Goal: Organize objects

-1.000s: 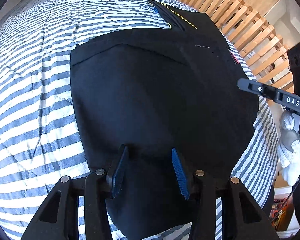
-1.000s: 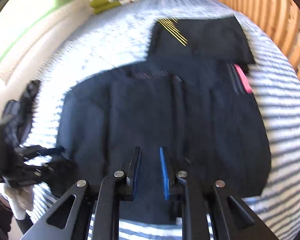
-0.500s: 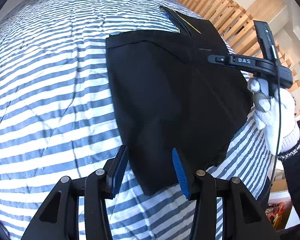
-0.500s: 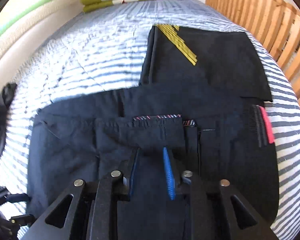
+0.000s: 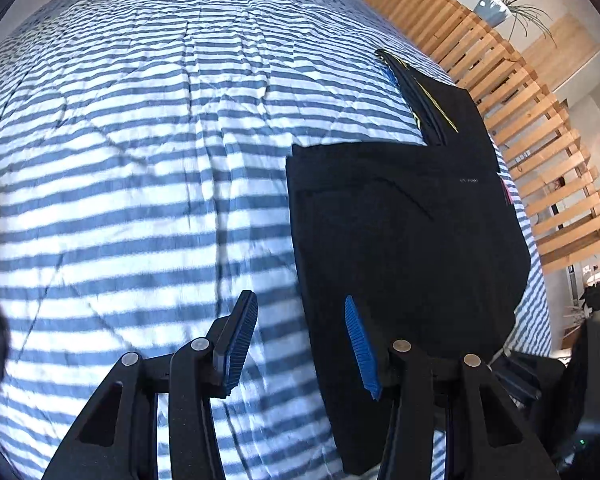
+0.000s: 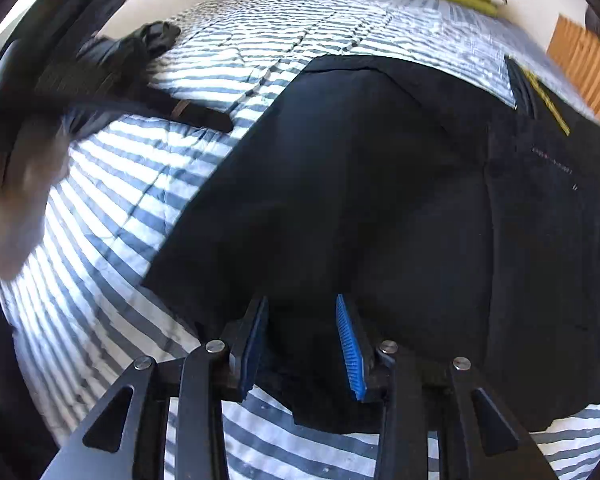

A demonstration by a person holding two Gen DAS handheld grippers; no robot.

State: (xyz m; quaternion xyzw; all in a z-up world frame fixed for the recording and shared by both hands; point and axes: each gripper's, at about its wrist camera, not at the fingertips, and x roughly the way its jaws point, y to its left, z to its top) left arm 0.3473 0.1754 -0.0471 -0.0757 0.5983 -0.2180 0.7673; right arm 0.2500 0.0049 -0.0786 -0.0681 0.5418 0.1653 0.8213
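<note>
Fingers [image 6: 350, 348] just opening, over black trousers [image 6: 380, 200]

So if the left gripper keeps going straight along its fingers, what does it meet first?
Most likely the striped bedspread, right beside the left edge of the folded black garment. The left gripper is open with nothing between its fingers; depth is unclear, so it may clip that edge.

The left gripper [image 5: 300, 344] hangs empty, fingers parted, over the striped bedspread [image 5: 140, 160] beside seemingly folded black trousers [image 5: 400, 240].
</note>
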